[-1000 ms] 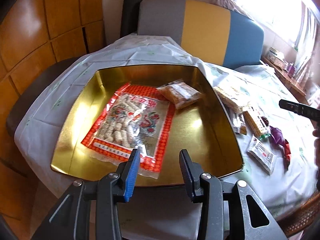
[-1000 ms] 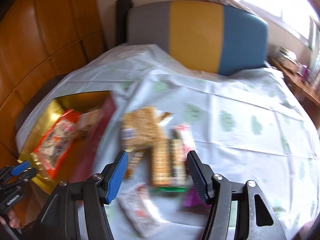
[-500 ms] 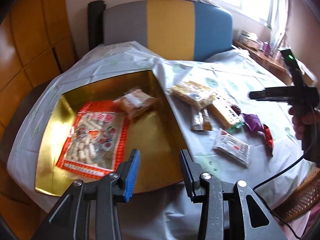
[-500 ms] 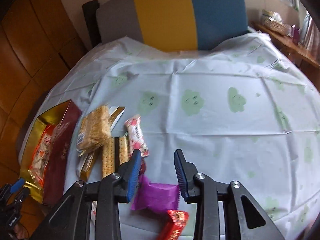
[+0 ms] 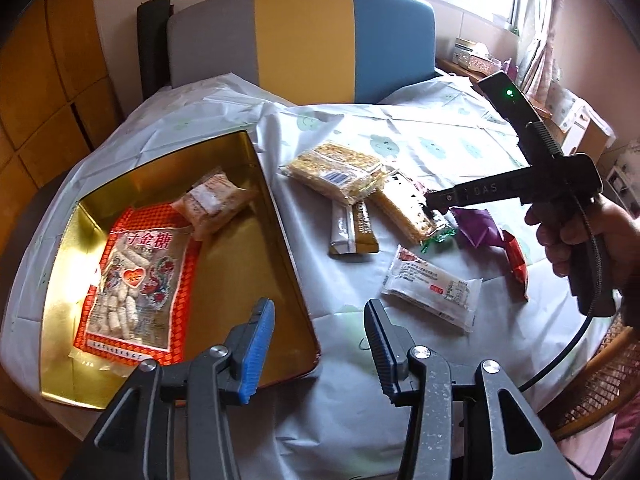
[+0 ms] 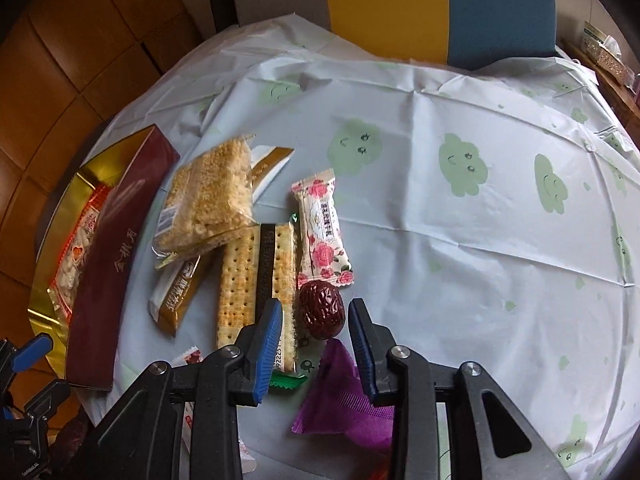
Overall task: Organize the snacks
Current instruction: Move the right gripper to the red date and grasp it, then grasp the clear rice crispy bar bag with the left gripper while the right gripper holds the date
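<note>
Two packets lodged in gold tin point(image 5: 288, 240) at frame left; seven-odd snacks left on table point(image 6: 440, 240); both tongs, left point(image 5: 318, 346) and right point(image 6: 314, 344), held open, empty

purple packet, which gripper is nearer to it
Right. The right gripper hangs open directly over the purple packet, its fingers either side of it. The left gripper is off to the left by the gold tin, several snacks away.

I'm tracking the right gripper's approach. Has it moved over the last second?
Yes. The right gripper has come down and rightward along the snack row, away from the gold tin, and now hangs open over the red date.
</note>
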{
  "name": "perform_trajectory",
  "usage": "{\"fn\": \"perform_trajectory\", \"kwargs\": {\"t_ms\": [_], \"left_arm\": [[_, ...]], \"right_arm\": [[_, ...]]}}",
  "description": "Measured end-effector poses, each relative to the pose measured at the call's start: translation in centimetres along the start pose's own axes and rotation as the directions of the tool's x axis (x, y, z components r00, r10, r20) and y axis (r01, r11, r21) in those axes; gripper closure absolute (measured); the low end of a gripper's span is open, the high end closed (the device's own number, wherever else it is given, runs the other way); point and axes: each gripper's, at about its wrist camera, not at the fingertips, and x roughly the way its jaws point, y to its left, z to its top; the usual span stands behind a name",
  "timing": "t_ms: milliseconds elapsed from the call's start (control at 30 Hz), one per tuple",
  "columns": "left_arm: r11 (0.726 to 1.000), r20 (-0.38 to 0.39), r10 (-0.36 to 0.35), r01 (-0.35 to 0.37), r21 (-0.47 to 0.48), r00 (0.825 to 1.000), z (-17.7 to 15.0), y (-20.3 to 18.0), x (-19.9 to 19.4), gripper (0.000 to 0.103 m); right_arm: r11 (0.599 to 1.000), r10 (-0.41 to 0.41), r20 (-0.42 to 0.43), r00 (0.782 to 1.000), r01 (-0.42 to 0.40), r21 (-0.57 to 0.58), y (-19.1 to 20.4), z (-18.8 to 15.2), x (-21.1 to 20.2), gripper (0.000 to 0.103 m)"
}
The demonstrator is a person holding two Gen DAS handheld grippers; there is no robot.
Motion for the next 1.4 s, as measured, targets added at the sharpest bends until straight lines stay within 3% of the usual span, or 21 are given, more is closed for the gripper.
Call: {"fn": "perform_trajectory", "kwargs": {"t_ms": [100, 267, 400, 500, 767, 1033, 1400], "left_arm": [[1.0, -0.006, -0.017, 0.017, -0.009, 1.0, 0.4, -0.1, 0.3, 0.055], [0.998, -0.014, -0.05, 0.049, -0.038, 0.999, 2.0, -0.1, 0.6, 0.055], [0.995, -0.004, -0.073, 0.072, -0.071, 0.997, 4.4, -0.3, 0.9, 0.041], [0.992, -0.009, -0.092, 0.091, -0.092, 0.996, 6.6, -0.7, 1.7, 0.039], [0.965, -0.149, -0.162, 0.126, -0.229, 0.975, 12.4, -1.0, 7.3, 0.02], [0.903, -0.307, -0.176, 0.029, -0.429, 0.935, 14.8, 0.9, 13.4, 0.019], [0.921, -0.377, -0.087, -0.07, -0.384, 0.922, 16.1, 0.1, 16.8, 0.017]], "right_arm": [[1.0, 0.007, 0.014, 1.0, -0.007, 0.008, -0.3, 0.2, 0.0, 0.083], [1.0, -0.011, 0.0, 1.0, 0.011, -0.025, 0.1, 0.1, 0.0, 0.083], [0.996, -0.088, 0.004, 0.996, 0.088, -0.034, 0.3, -0.2, -0.5, 0.083], [0.991, -0.132, -0.016, 0.991, 0.131, -0.014, -0.4, -0.3, -0.4, 0.083], [0.991, -0.134, -0.029, 0.991, 0.134, 0.011, -1.4, -0.1, -0.5, 0.083], [0.993, -0.121, -0.037, 0.992, 0.121, -0.002, -0.8, 0.0, -0.2, 0.083], [0.993, -0.12, -0.035, 0.992, 0.119, -0.014, -0.3, 0.0, -0.2, 0.083]]}}
